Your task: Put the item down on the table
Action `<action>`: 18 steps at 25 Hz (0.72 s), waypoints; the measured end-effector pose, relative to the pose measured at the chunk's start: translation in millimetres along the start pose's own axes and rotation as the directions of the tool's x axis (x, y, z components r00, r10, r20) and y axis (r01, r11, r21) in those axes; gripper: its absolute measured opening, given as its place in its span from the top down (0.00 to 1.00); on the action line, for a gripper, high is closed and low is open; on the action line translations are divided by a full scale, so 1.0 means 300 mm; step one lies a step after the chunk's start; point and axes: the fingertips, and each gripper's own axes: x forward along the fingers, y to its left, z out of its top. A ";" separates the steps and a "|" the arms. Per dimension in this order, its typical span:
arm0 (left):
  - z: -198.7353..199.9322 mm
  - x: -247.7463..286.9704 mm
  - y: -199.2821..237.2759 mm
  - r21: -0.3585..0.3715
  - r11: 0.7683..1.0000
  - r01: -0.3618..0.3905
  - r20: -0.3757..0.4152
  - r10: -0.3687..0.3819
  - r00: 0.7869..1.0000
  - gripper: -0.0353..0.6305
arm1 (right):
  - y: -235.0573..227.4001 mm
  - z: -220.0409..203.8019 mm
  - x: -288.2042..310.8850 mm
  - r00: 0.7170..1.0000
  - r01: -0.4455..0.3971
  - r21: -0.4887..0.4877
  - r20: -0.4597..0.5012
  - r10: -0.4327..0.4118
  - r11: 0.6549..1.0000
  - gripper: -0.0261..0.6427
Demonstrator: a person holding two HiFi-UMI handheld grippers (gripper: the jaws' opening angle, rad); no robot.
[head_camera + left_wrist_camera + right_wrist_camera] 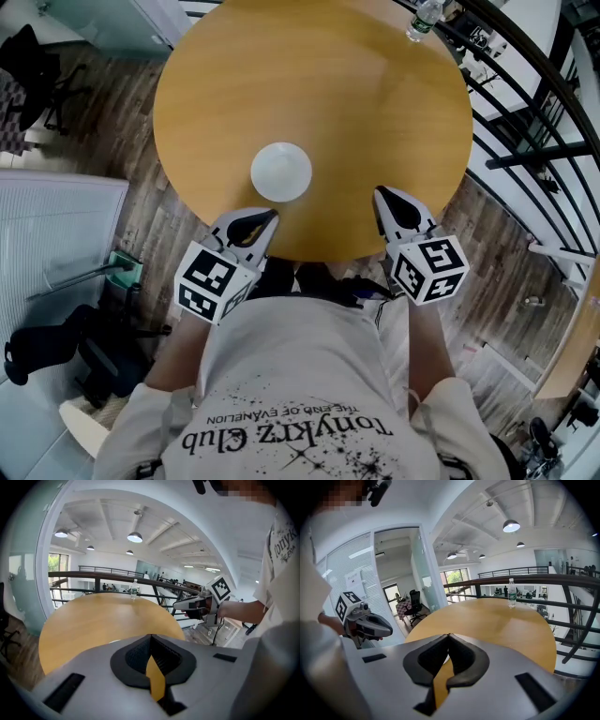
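Two tools, jaws pressed together on nothing: left gripper (262, 220), right gripper (386, 199). White round item (281, 172) already down on the table (375, 94), just ahead of the left. Lift clear without nudging it.

- A clear water bottle (424, 19) stands upright, close to the black railing (539, 155) that curves along the right side.
- Grey-brown wood-plank floor (506, 234) stretches below.
- A black office chair (28, 56) sits at upper left, well apart from the bottle.
- A white slatted panel (56, 225) lies along the left edge.
- Overhead, dome pendant lamps (512, 525) glow under a white ceiling (534, 498).
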 end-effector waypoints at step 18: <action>0.021 -0.086 0.071 0.042 0.995 -0.087 0.014 0.086 0.996 0.91 | 0.095 0.063 0.010 0.999 -0.042 -0.071 -0.017 0.041 0.997 0.93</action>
